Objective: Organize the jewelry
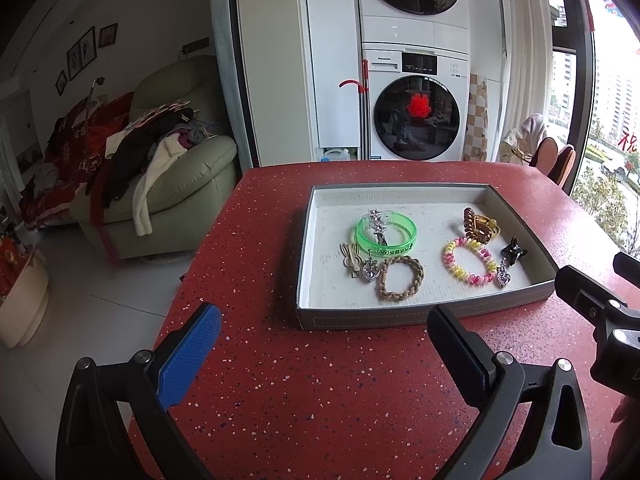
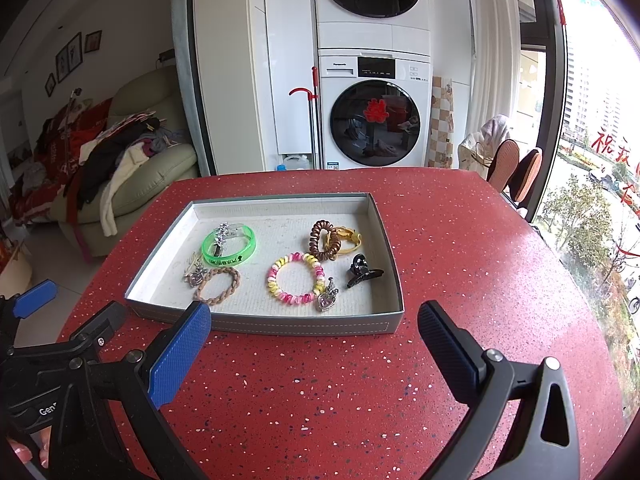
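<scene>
Red speckled bench (image 2: 440, 240) in a living room, stacked washer/dryer (image 2: 374, 120) behind it, sofa piled with clothes (image 1: 160, 168) off at 9 o'clock.

Left hand-held gripper (image 1: 324, 344): jaws spread wide, nothing between the pads, hovering over bare bench short of the tray's near wall. Not touching anything.

Right hand-held gripper (image 2: 314, 338): also spread wide and empty, tips just short of the tray's near wall, left pad in line with the near-left corner. No contact visible.

Grey tray (image 2: 384, 240) sits at 12 o'clock from both, all jewelry inside it:
- braided tan bracelet (image 2: 218, 286) near front, left side
- silver heart pendant (image 2: 195, 278) touching it at 9 o'clock
- green bangle (image 2: 230, 246) behind those, silver star clip (image 2: 221, 234) lying across it
- pink/yellow coil bracelet (image 2: 295, 278) centre, second heart pendant (image 2: 327, 298) at its 4 o'clock
- brown coil hair tie (image 2: 325, 240) overlapping a yellow band (image 2: 350, 238), far right
- black claw clip (image 2: 363, 272) at right, near the tray's right wall
</scene>
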Tool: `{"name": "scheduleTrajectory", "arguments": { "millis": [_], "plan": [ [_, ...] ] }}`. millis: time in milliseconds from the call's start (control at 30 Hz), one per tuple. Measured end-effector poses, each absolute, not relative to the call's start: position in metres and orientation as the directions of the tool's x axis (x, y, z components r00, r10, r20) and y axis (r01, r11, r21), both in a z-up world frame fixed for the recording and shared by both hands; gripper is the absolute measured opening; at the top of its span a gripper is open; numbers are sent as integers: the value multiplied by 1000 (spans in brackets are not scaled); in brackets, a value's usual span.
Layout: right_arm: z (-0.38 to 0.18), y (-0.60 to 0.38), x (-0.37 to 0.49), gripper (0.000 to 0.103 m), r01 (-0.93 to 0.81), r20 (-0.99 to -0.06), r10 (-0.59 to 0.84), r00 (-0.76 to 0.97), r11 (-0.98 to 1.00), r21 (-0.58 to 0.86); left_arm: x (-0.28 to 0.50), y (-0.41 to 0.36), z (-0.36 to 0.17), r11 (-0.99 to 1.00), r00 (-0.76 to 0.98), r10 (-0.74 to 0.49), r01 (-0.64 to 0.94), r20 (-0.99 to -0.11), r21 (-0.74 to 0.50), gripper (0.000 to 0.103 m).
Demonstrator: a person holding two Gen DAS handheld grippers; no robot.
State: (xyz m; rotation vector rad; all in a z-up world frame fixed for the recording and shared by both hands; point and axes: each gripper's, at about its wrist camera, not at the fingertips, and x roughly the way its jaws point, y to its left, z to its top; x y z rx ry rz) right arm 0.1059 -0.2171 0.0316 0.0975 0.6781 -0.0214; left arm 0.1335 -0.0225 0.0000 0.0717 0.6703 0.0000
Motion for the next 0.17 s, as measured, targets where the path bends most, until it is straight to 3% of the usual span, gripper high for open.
{"name": "scheduleTrajectory", "arguments": {
  "millis": [167],
  "plan": [
    [31, -217, 107, 103, 51, -627, 11, 779, 995, 81, 133, -23, 0, 998, 781, 20, 24, -624, 62, 103]
  ]
}}
